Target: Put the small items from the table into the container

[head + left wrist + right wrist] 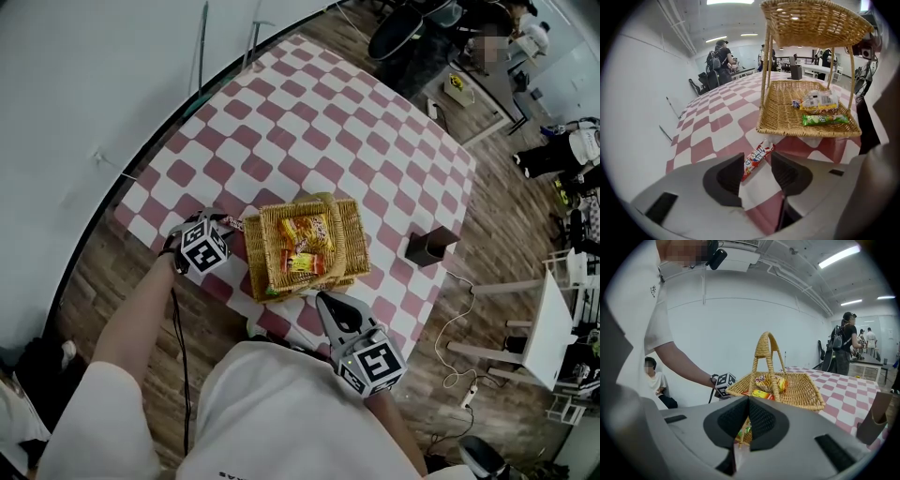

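Note:
A wicker basket (349,246) with a handle stands on the checked table (319,122) and holds several snack packets (307,242). In the left gripper view a green packet (825,119) and a yellow-white one (818,101) lie inside it. A red-and-white candy bar (761,151) lies on the cloth just outside the basket's (778,115) near left corner. My left gripper (757,161) is open and low over the table, the bar's end between its pads without being pressed. My right gripper (748,401) is shut and empty, at the near table edge (323,298), pointing at the basket (801,390).
A dark cup-like object (429,246) stands on the table right of the basket. The table's near edge runs just under both grippers. A white side table (548,328) and a cable (459,328) are on the floor to the right. People stand at the far side of the room.

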### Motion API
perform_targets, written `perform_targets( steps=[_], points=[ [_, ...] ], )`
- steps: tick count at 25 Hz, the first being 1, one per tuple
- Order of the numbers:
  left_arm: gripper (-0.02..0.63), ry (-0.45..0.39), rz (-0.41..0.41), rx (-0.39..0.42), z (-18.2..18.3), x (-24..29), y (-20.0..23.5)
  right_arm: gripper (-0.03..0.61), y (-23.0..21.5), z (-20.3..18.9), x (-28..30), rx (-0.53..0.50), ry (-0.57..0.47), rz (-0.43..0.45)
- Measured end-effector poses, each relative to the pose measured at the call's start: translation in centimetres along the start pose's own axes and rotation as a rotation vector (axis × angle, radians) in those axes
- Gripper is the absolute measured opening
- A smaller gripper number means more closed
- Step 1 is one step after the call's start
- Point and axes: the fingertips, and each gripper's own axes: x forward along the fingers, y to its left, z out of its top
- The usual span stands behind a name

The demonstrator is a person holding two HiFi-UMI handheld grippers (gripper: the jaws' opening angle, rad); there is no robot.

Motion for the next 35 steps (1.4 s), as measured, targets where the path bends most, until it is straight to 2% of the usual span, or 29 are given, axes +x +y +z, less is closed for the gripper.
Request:
perform_targets(
  steps=[3, 11, 18, 26, 35],
  points=[
    [0.21, 0.015, -0.034, 0.024, 0.1, 0.6, 0.0, 0.014, -0.3, -0.3, -0.1, 0.008, 0.005, -0.011],
    [0.225, 0.082, -0.197, 0.095, -0.1, 1.8, -0.4, 0.013, -0.8, -0.6, -0.2, 0.014, 0.019, -0.027],
    [0.225, 0.134, -0.248, 0.162, -0.2, 2.4, 0.0, 0.014, -1.4, -0.9, -0.3, 0.022, 0.026, -0.04],
    [0.225, 0.202, -0.301, 0.286, -1.3, 2.9, -0.3, 0.014, -1.8, -1.0, -0.4, 0.026, 0.032, -0.049],
    [0.219, 0.226, -0.387, 0.273, -1.4, 3.3, -0.5, 0.013, -2.2, -1.4, -0.6, 0.041, 0.047, -0.064]
  ],
)
